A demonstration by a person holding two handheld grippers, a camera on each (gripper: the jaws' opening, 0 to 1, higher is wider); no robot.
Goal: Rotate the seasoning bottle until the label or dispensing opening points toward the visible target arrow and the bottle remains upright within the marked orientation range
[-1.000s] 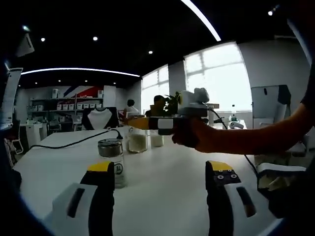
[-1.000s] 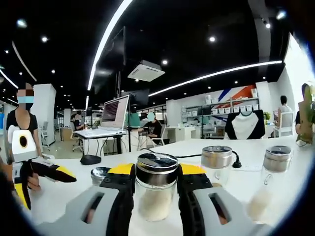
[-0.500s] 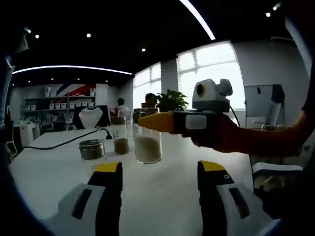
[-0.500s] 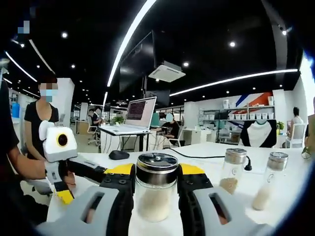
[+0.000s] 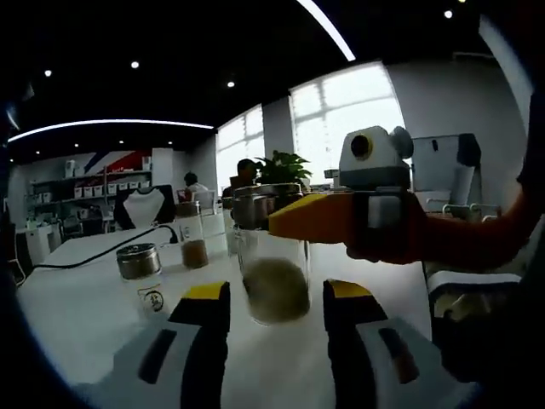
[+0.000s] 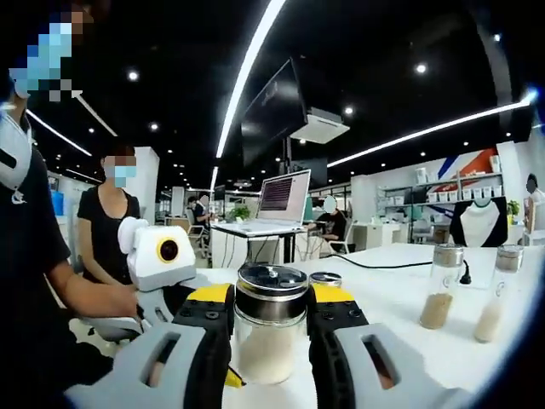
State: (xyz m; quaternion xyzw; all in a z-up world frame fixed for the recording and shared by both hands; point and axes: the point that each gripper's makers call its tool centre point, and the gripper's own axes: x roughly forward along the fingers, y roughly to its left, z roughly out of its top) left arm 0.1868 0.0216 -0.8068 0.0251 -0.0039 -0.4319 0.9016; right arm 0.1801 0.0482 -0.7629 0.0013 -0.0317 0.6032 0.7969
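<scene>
1. Two grippers are in my hands, and my right gripper (image 6: 269, 319) is clamped on the seasoning bottle (image 6: 271, 336), its yellow-tipped jaws pressing the glass from both sides just under the metal cap.
2. That bottle stands upright between the jaws and holds a pale powder in its lower part; in the right gripper view I cannot tell whether its base touches the white counter (image 6: 400, 341).
3. From the left gripper view I see the same bottle (image 5: 272, 256) held by the right gripper (image 5: 311, 217), which comes in from the right with a hand (image 5: 409, 239) around its handle.
4. My left gripper (image 5: 274, 294) is spread wide with nothing between its jaws; the bottle sits just ahead of the gap.
5. Three more bottles show in the left gripper view: a short jar with a metal lid (image 5: 140, 277) to the left, a taller shaker with brown contents (image 5: 192, 239) behind it, and another partly hidden behind the held one.
6. Beyond the bottle in the right gripper view, two tall shakers (image 6: 441, 285) stand side by side at the far right of the counter, well apart from the held bottle, and a low metal lid (image 6: 326, 279) peeks out just behind the right jaw.
7. My left gripper (image 6: 166, 264) shows at the left of the right gripper view, near the held bottle.
8. A black cable (image 5: 81, 256) runs across the counter on the left.
</scene>
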